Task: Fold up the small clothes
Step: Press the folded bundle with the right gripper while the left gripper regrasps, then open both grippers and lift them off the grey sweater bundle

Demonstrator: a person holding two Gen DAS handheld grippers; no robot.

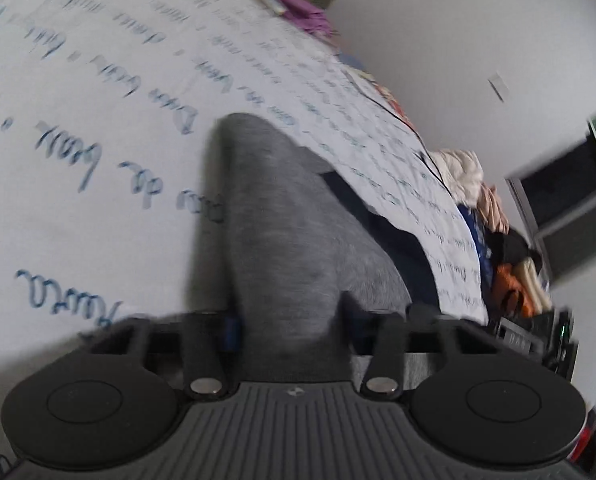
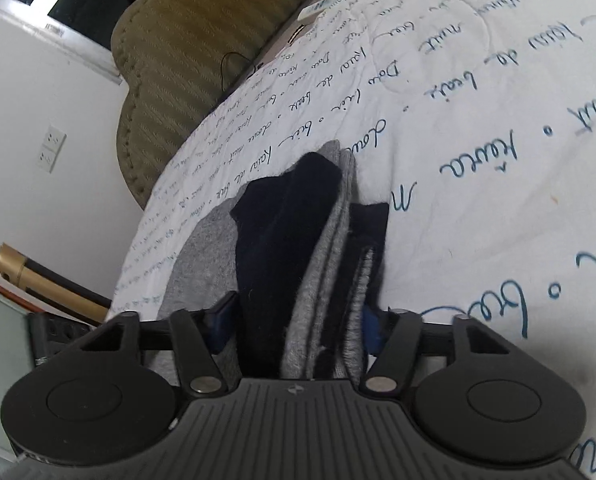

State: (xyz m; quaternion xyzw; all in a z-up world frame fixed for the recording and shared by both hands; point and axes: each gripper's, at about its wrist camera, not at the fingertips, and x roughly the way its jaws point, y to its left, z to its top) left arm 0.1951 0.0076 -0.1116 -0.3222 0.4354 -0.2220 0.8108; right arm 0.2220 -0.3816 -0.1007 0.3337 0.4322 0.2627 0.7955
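A folded bundle of small grey and navy clothes lies on a white bedspread printed with blue script. In the left wrist view a grey piece runs forward from my left gripper, whose pads press on its near end, and a navy piece shows beside it. In the right wrist view my right gripper is shut on the stacked layers, with a navy layer on the left and grey layers on the right. The blue pads touch the bundle's sides.
The bedspread ends close to the bundle on one side. A pile of other clothes sits past that edge, and a purple cloth lies at the far end. An olive padded headboard and a white wall with sockets stand behind.
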